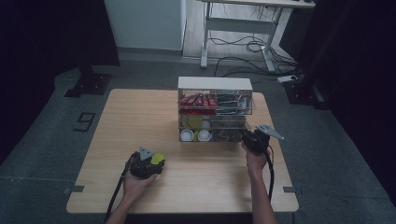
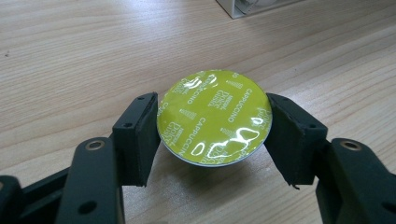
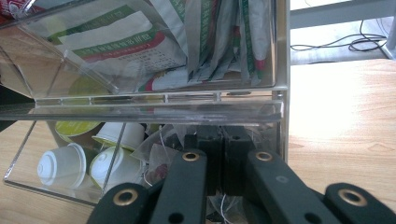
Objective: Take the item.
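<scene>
Two hands reach in from the near table (image 1: 116, 196) edge. Nearest, the left gripper (image 2: 212, 126) is clamped on a yellow-green capsule (image 2: 215, 116) just above bare wood. Farther off, the right gripper (image 3: 223, 163), jaws together, pokes into the clear organizer (image 3: 140, 109)'s lower compartment among tea bags (image 3: 161, 161), beside white capsules (image 3: 63, 165).

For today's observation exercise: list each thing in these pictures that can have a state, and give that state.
Left tool: shut on the coffee pod.
Coffee pod: foil lid sealed, held just over the table.
Right tool: shut, tips inside the lower compartment.
Clear organiser: upright; lower flap lifted open.
</scene>
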Motion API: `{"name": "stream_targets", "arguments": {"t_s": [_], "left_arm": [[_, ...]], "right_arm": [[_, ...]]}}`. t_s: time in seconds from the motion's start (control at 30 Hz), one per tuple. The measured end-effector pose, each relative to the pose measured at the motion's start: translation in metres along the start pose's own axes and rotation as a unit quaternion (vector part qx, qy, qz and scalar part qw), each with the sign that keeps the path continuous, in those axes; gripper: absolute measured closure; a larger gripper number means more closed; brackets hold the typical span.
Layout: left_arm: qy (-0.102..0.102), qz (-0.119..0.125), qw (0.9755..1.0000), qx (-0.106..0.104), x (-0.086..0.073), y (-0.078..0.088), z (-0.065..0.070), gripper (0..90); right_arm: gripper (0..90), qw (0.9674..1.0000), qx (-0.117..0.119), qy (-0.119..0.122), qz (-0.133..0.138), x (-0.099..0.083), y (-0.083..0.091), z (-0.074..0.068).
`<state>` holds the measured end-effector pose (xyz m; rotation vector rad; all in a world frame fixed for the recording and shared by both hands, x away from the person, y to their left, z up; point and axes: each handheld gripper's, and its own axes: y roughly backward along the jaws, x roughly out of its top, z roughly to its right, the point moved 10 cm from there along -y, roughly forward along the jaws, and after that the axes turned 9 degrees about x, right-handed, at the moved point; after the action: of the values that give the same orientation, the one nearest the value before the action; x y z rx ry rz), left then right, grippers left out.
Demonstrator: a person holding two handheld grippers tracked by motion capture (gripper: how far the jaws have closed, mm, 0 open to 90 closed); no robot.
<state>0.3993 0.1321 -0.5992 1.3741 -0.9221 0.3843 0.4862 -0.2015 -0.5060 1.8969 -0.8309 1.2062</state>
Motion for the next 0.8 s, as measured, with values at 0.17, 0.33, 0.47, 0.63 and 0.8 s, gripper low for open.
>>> {"name": "stream_targets", "arguments": {"t_s": [0.17, 0.33, 0.47, 0.63, 0.8], "left_arm": [[-0.003, 0.007, 1.0000, -0.005, 0.001, 0.003, 0.000, 32.4], [0.009, 0.030, 0.9994, -0.015, 0.007, 0.014, -0.001, 26.0], [0.016, 0.048, 0.9986, -0.019, 0.009, 0.024, -0.001, 25.3], [0.017, 0.045, 0.9987, -0.018, 0.002, 0.028, -0.002, 25.8], [0.035, 0.043, 0.9984, -0.015, -0.006, 0.035, -0.009, 26.3]], "right_arm": [[88.3, 1.0000, 0.000, 0.000, 0.000, 0.000, 0.000, 0.000], [88.2, 1.0000, 0.000, 0.000, -0.001, 0.000, 0.000, 0.000], [88.2, 1.0000, -0.001, 0.002, -0.002, -0.001, 0.000, 0.000], [88.2, 1.0000, -0.003, 0.004, -0.004, -0.003, -0.001, 0.000], [88.3, 1.0000, -0.002, 0.005, -0.007, -0.004, -0.002, -0.002]]}}
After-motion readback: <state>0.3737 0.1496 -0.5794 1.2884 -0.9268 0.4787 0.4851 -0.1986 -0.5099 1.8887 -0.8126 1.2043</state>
